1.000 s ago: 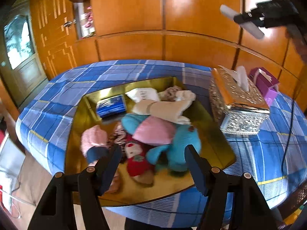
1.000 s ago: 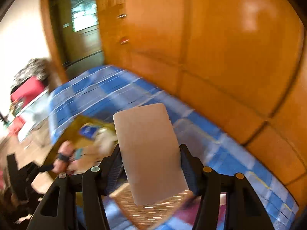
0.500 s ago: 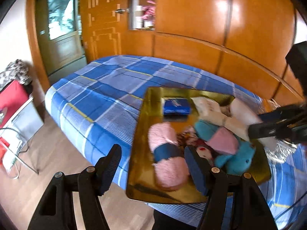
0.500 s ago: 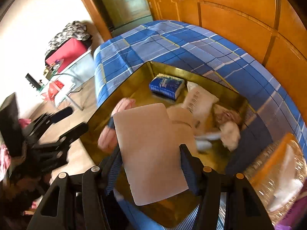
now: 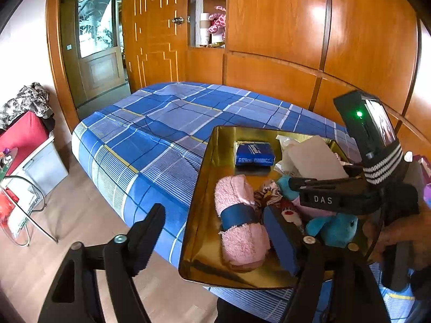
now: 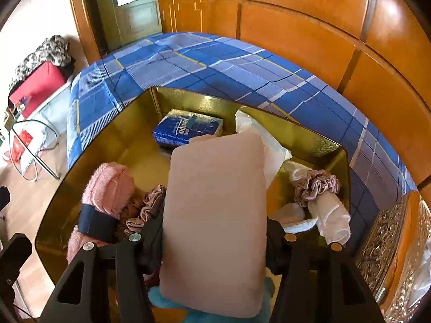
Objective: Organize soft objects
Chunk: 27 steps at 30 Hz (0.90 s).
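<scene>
Since a second ago: right gripper (image 6: 215,245) has dropped from up by the wood panelling to just over the gold tray (image 6: 134,123), carrying its beige pad (image 6: 215,215) along.
Right jaws: clamped on the beige pad, which stands between the fingers and hides the middle of the tray.
Left gripper (image 5: 215,239): jaws apart and opening, nothing between them; one finger over the floor, the other over the tray's near edge.
Pink towel roll (image 5: 239,220): lying in the tray's near left part, a dark blue band around its middle.
Blue tissue pack (image 5: 254,153): flat at the tray's far side.
Teal plush toy (image 5: 334,226): near right, partly under the right gripper's body.
Scrunchie (image 6: 317,185): on white cloth, right side of the tray.
Tray: resting on the blue plaid bedspread (image 5: 161,123).
Silver tissue box (image 6: 388,247): just beside the tray's right edge.
</scene>
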Each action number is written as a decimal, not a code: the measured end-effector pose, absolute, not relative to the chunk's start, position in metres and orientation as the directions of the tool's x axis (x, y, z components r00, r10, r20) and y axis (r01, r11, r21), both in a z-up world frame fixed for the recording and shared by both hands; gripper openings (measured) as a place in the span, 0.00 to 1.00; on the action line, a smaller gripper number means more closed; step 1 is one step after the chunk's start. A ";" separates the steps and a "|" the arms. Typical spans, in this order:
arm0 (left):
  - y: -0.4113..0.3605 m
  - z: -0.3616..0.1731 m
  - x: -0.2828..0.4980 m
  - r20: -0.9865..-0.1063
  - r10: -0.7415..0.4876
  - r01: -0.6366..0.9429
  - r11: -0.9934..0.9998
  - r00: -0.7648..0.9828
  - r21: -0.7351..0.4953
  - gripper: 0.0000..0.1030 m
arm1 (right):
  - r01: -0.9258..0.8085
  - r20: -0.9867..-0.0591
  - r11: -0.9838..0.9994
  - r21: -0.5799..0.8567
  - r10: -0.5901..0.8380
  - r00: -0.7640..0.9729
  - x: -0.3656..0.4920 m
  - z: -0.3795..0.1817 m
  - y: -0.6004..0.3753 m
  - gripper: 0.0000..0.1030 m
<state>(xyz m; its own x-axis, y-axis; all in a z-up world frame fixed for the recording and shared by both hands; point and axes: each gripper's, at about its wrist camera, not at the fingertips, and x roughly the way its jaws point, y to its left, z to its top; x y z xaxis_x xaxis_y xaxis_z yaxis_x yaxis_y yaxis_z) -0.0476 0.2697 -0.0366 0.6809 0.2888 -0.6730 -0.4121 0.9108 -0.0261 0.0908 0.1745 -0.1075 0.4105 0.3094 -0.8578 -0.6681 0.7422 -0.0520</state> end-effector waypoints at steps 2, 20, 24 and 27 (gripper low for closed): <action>0.269 -0.036 -0.048 -0.671 0.294 -0.415 0.910 0.681 -0.023 0.76 | -0.664 -0.849 0.746 -0.045 0.322 0.419 0.088 -0.103 0.171 0.57; 0.248 -0.025 -0.053 -0.629 0.329 -0.417 0.909 0.705 0.007 1.00 | -0.546 -0.693 0.836 -0.051 0.364 0.622 0.035 -0.054 0.102 0.73; 0.238 -0.022 -0.052 -0.620 0.322 -0.412 0.911 0.715 -0.002 1.00 | -0.477 -0.660 0.877 -0.062 0.322 0.678 0.020 -0.052 0.079 0.73; 0.227 -0.018 -0.048 -0.612 0.310 -0.395 0.918 0.728 -0.005 1.00 | -0.432 -0.646 0.899 -0.070 0.290 0.706 0.012 -0.053 0.064 0.73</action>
